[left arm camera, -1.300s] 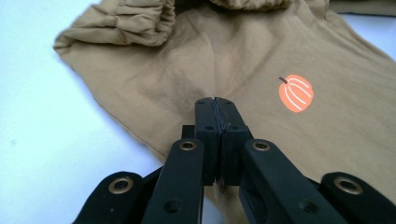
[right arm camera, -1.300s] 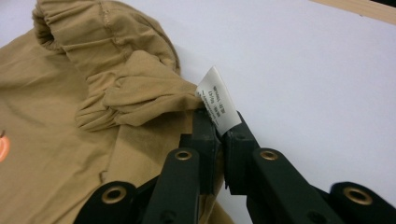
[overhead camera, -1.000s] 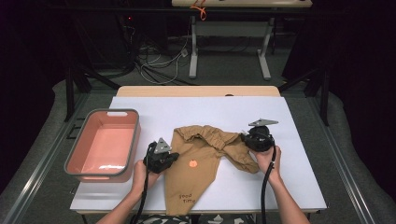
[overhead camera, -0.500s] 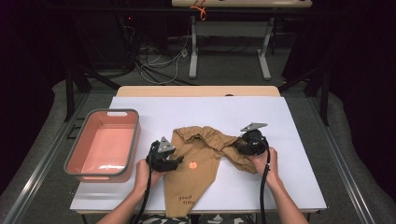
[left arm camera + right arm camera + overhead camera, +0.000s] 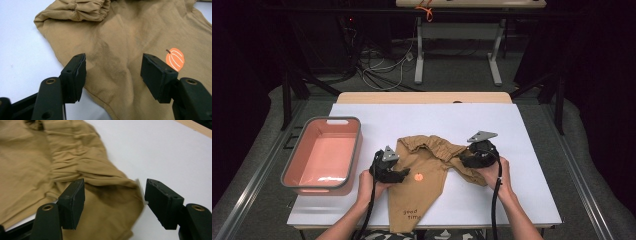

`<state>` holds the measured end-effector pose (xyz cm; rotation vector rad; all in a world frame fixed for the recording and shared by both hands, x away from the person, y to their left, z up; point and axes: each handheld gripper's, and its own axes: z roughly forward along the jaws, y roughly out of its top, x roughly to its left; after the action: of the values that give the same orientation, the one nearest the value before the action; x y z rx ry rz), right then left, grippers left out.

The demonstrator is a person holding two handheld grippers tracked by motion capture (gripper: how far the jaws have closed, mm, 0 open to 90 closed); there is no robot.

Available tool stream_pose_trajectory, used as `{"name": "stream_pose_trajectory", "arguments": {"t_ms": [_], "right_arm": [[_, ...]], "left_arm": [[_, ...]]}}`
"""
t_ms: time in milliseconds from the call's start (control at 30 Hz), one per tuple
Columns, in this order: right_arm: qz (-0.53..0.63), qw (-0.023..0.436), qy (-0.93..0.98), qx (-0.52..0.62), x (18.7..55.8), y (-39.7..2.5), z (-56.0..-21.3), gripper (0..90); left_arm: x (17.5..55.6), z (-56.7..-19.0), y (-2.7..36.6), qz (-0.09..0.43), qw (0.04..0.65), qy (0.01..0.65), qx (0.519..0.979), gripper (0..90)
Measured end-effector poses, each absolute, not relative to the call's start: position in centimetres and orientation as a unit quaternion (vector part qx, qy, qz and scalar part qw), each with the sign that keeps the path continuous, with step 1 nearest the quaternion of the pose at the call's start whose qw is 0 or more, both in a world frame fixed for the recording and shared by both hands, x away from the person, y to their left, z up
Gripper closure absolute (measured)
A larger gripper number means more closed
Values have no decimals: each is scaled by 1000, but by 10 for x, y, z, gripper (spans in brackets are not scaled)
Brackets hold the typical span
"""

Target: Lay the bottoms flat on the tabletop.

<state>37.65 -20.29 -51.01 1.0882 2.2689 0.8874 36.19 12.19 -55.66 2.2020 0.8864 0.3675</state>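
Note:
A tan pair of child's trousers [image 5: 424,172] lies crumpled on the white table [image 5: 522,130], with a small orange pumpkin print [image 5: 418,177] and dark lettering near the front edge. My left gripper [image 5: 402,173] stands open at the garment's left edge; in its own view the jaws straddle tan cloth [image 5: 112,57], the pumpkin [image 5: 175,58] to the right. My right gripper [image 5: 464,159] is open at the garment's right side. In its own view the jaws frame a folded corner of the gathered waistband [image 5: 110,186], with a white tag [image 5: 140,190].
A pink tub with a grey rim [image 5: 323,155] stands at the table's left edge. Bare white table [image 5: 437,117] lies behind the garment. Beyond the table are cables [image 5: 382,70] on the floor and another table's legs [image 5: 419,50].
My right gripper has moved left and toward the person, onto the garment's right corner. My left gripper has edged slightly right toward the cloth.

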Motion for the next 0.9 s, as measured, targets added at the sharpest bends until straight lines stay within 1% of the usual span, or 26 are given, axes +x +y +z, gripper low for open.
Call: {"name": "stream_pose_trajectory", "arguments": {"t_ms": [133,233,400,533,667,767,800,900], "right_arm": [[312,223,843,377,376,-189,-514,337],[299,228,855,358,375,-180,-518,339],[300,233,859,344,374,-174,-517,334],[310,249,853,337,371,-172,-512,341],[311,236,861,325,370,-167,-514,343],[300,230,871,314,372,-161,-520,348],[296,226,874,313,373,-159,-523,346],[275,228,882,307,376,-154,-530,360]], "left_arm": [[361,-557,120,140,359,339,858,318],[361,-557,119,137,355,337,861,312],[360,-558,117,133,355,332,864,336],[360,-557,118,136,358,330,863,365],[360,-558,117,129,357,329,865,386],[359,-559,117,131,355,327,866,446],[359,-560,118,132,354,327,866,478],[359,-561,118,129,357,323,867,548]]}}
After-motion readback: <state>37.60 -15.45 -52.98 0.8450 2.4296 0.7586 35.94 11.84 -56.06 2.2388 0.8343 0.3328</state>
